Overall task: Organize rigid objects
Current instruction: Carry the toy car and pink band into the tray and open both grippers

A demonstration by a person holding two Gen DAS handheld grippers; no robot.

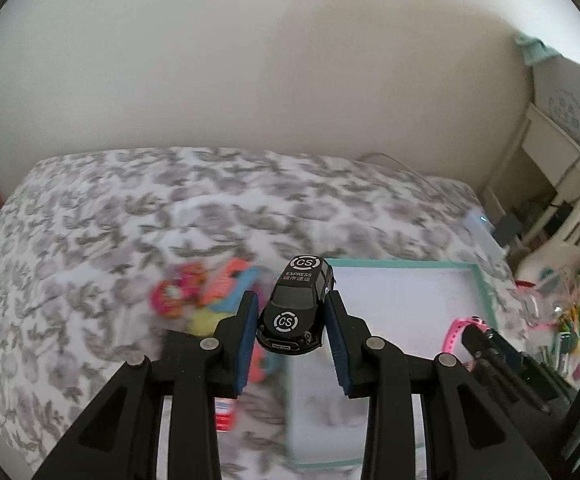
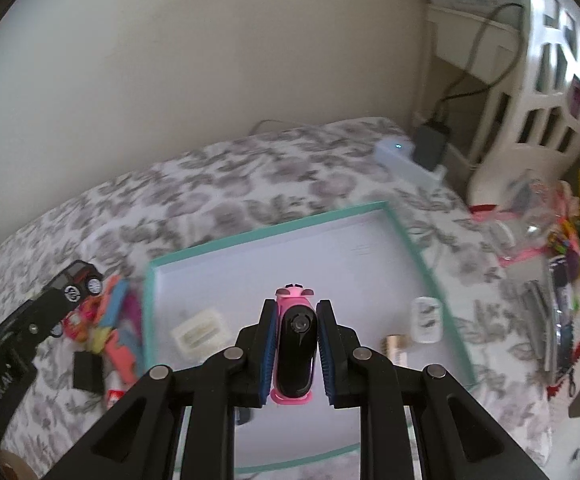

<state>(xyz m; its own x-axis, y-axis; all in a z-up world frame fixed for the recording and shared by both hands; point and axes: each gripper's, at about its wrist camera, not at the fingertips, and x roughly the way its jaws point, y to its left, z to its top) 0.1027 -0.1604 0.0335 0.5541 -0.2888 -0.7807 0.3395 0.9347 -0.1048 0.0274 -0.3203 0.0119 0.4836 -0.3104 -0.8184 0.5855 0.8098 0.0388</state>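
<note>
Grippers both loaded, both held above the bed (image 1: 90, 208). Left gripper (image 1: 291, 312) has its blue pads closed on the flanks of a black toy car (image 1: 295, 308), roof markings legible, nose toward the camera. Right gripper (image 2: 294, 344) is nearly shut, pads clamped on a pink watch (image 2: 293, 352) with a black face.

Left view shows the car from above, over the near left edge of the teal-rimmed tray (image 1: 485, 292); the tray floor reads blank there, and the right gripper appears only at the edge with a pink strap. Right view shows the car side-on, wheels visible, off to the tray's left above a heap of bright toys (image 2: 110, 320). It alone reveals the tray's contents: a white ribbed block (image 2: 200, 330), a white case (image 2: 427, 320) and a small tan item (image 2: 395, 346), too blurred to identify. Watch hangs over the tray's near middle.
</note>
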